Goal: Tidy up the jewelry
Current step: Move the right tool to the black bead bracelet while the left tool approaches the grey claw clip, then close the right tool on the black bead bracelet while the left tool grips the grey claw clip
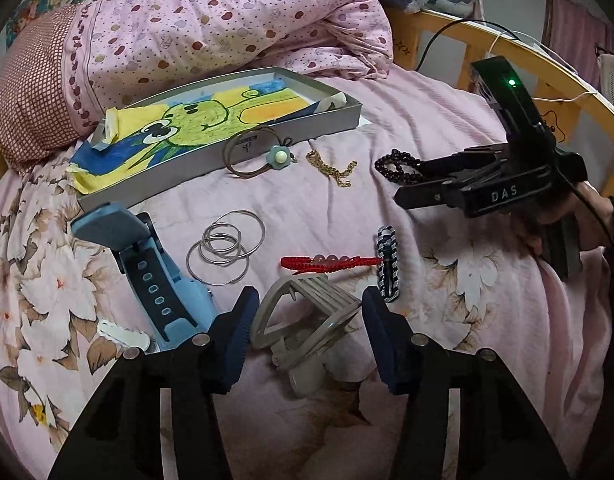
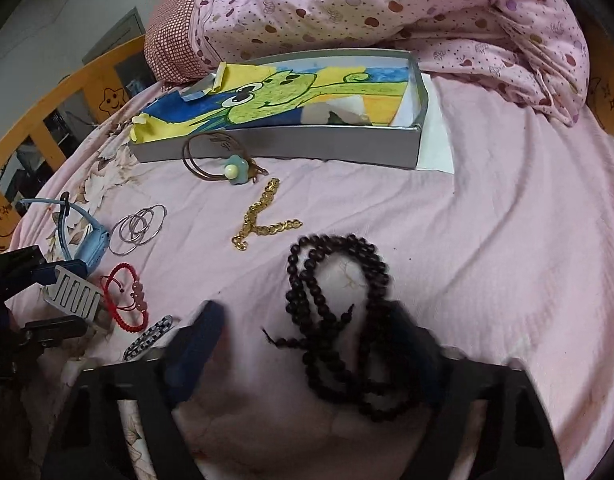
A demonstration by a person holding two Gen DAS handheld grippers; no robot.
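Jewelry spread on the pink bedsheet [image 1: 447, 128].
Left gripper [image 1: 307, 340] wide around the beige hair claw [image 1: 307, 320]; only the right view shows the right gripper [image 2: 307, 344] wide over the dark bead strand [image 2: 339, 304].

Left gripper [image 1: 307, 320] and right gripper [image 2: 303, 344] both low, jaws spread wide apart.

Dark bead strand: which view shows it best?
Right wrist: the bead strand lies whole and close between the open right gripper fingers. Left wrist shows only part of it, far off and small, by that gripper.
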